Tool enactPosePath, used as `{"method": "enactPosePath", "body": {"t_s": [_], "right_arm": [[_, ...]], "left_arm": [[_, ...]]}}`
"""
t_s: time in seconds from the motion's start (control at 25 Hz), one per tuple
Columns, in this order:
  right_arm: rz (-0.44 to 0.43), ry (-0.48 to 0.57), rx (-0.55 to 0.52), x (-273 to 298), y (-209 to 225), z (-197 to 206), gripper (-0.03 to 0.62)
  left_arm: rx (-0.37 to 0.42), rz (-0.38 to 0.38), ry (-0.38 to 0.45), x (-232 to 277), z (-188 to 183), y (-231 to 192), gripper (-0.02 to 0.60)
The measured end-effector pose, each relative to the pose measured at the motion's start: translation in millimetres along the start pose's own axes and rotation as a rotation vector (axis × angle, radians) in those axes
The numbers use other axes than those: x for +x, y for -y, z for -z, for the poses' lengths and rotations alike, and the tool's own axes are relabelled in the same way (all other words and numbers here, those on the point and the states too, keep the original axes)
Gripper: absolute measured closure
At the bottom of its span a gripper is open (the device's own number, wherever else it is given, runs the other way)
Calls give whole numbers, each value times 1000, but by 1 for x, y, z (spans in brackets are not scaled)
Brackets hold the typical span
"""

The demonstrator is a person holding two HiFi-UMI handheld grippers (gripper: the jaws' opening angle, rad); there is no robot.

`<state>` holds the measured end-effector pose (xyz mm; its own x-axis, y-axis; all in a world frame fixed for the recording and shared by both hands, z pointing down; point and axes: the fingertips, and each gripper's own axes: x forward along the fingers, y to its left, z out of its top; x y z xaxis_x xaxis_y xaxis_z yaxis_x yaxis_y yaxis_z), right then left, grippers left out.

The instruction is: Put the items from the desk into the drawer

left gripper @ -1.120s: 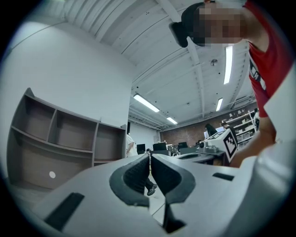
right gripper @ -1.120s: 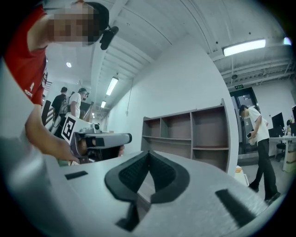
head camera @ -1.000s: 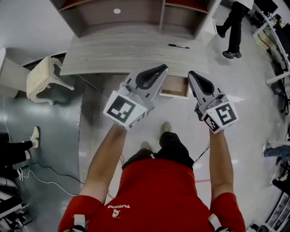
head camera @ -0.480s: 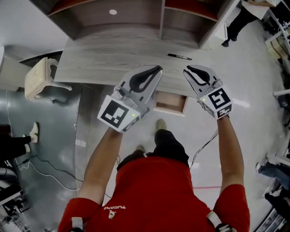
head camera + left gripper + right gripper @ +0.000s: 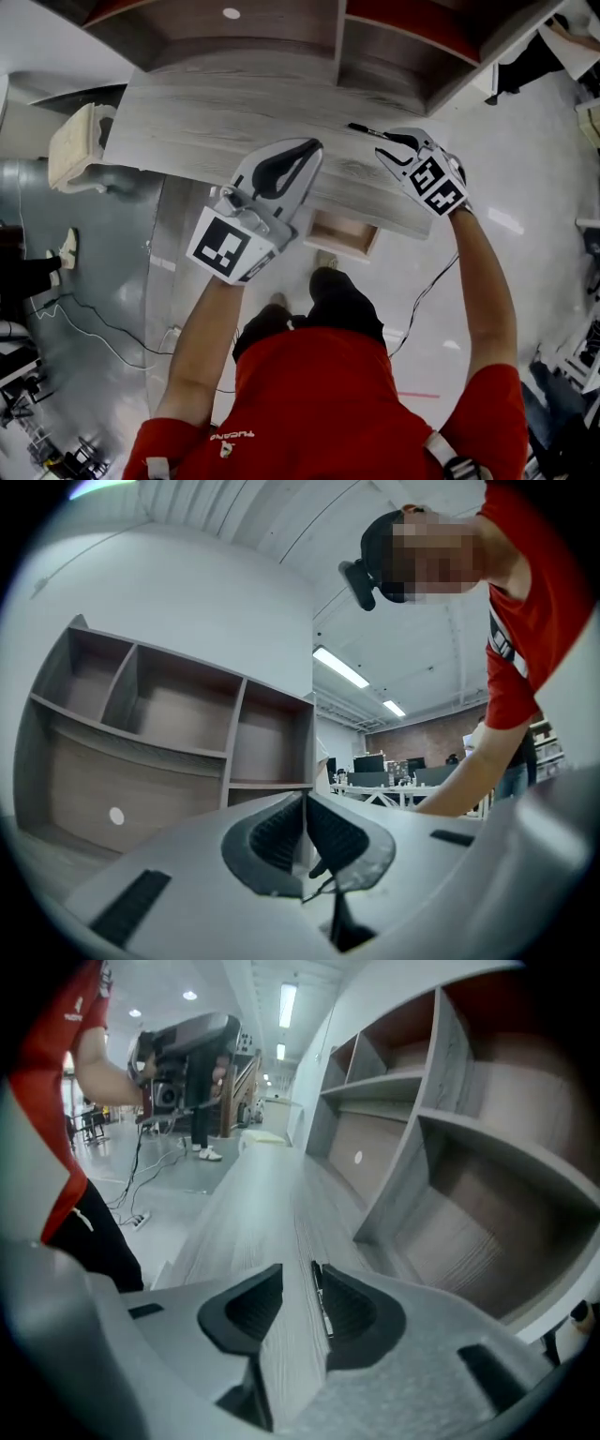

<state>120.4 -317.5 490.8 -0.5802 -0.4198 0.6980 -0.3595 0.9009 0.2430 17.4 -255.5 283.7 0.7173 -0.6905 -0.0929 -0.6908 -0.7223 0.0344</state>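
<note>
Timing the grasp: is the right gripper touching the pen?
Cannot tell. Right gripper view: the right gripper, jaws just opening, has the pen between them, close beside one pad; gap or contact unclear.

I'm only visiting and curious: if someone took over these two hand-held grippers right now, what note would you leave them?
Left gripper: shut, nothing in it, held level over the front of the desk.
Right gripper: jaws have just been opening; it tilts down at the desk with the pen lying between them, not yet gripped.
Things: the pen lies on the desk near the shelves; the drawer stands open under the desk's front edge.
Done: drawer opened.
Left: close on the pen, carry it to the drawer, let it go inside.
</note>
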Motion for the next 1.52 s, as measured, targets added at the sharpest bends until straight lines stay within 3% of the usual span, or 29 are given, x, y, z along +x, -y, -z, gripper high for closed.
{"method": "enactPosePath", "body": {"t_s": [0.24, 0.48, 0.68, 0.84, 1.16, 1.52], "right_arm": [[-109, -128, -61, 52, 11, 35, 457], [-179, -212, -56, 86, 17, 62, 457], [-245, -213, 5, 90, 19, 66, 461], [-280, -203, 28, 91, 13, 69, 527], [-187, -162, 61, 84, 3, 64, 549], [51, 29, 140, 26, -10, 23, 549]], "left_arm": [[-13, -35, -36, 17, 18, -15, 568], [-28, -56, -83, 23, 41, -23, 568], [-34, -59, -112, 21, 49, -26, 568], [-35, -58, -129, 17, 54, -26, 568], [-21, -44, -124, 10, 51, -20, 568], [-10, -8, -103, -12, 45, -3, 568]]}}
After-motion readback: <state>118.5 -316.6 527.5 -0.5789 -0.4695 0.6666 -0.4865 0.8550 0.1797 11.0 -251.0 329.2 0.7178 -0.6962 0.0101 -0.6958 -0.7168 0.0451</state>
